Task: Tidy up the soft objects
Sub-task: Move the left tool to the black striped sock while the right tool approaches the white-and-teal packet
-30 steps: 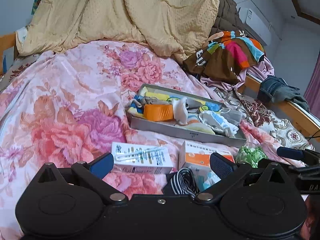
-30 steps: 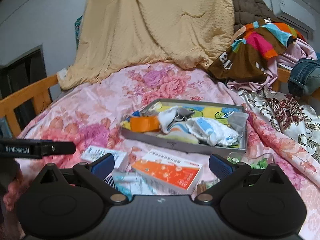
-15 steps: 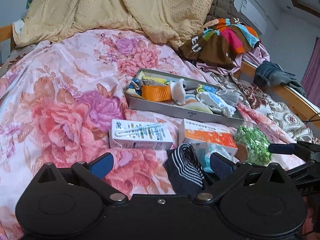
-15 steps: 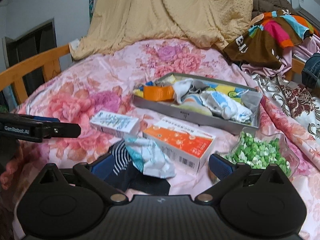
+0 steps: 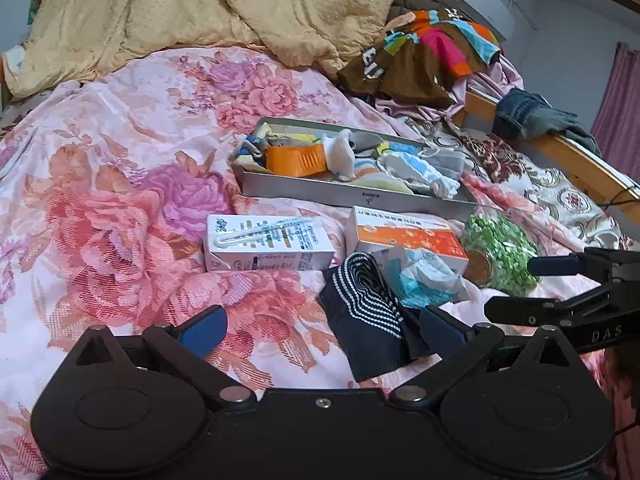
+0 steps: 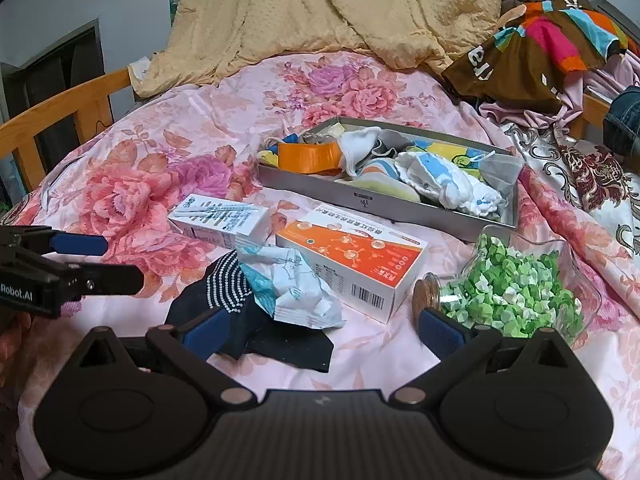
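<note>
A dark navy sock (image 5: 368,304) with white stripes lies flat on the floral bedspread, with a crumpled white-and-blue packet (image 5: 424,276) resting on its far edge. My left gripper (image 5: 322,326) is open just short of the sock, its right pad beside the sock's edge. My right gripper (image 6: 322,330) is open too, with the sock (image 6: 224,292) and packet (image 6: 288,280) ahead of its left pad. Further back a grey tray (image 5: 352,196) holds several socks and an orange tape roll. Each gripper shows in the other's view: right gripper (image 5: 520,288), left gripper (image 6: 104,260).
A white carton (image 5: 268,240), an orange-and-white box (image 6: 352,260) and a tipped jar of green paper stars (image 6: 512,288) lie between the sock and the tray (image 6: 360,200). A tan quilt and piled clothes sit at the back. Wooden bed rails run along both sides.
Both views have pulled back and tilted down, so the sock, packet and jar now show in full. The objects themselves have not moved, and both grippers have stayed open.
</note>
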`<state>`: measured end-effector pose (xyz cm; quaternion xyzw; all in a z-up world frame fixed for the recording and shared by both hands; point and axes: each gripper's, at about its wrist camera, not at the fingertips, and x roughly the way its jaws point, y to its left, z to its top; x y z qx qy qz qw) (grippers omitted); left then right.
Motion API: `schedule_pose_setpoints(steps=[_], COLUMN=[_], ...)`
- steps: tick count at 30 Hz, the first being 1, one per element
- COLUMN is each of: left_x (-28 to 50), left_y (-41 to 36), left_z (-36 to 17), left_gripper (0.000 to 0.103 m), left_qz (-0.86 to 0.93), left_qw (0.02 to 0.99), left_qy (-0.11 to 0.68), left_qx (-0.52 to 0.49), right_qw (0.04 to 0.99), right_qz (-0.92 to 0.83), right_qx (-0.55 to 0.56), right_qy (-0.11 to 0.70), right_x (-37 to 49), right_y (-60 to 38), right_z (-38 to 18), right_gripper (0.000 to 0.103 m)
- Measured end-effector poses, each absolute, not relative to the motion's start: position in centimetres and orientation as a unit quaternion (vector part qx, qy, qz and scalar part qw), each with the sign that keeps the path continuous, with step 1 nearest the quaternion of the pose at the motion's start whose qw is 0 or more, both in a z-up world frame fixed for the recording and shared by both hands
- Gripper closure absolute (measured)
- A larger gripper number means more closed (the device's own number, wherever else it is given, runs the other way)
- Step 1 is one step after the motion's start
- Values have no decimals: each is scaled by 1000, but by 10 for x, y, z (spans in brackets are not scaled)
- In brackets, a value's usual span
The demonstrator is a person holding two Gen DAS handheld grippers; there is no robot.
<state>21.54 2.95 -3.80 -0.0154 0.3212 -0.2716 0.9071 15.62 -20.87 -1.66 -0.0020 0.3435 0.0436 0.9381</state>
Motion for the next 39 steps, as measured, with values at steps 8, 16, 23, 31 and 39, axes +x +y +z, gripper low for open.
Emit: schedule_pose_setpoints(steps=[8, 16, 23, 31, 39], left_x=[219, 227, 229, 237, 247], left_y=[25, 21, 14, 8, -1], left_z=[-44, -50, -55, -60, -64], left_gripper=[1, 1, 1, 1, 1], left_qz=[-276, -284, -299, -302, -307], left_qw=[901, 893, 887, 885, 880], left_qy=[334, 348, 351, 355, 362], left_qx=[-11, -3, 12, 18, 26], right_qw=[939, 941, 941, 940, 938], right_qz=[41, 45, 47, 45, 48], right_qx=[10, 25, 33, 43, 55], right_qy=[342, 335, 333, 335, 338], right_x=[160, 162, 166, 174, 182], right_y=[-213, -217, -216, -219, -219], right_z=[-21, -23, -27, -33, -41], right_gripper=[0, 0, 0, 0, 0])
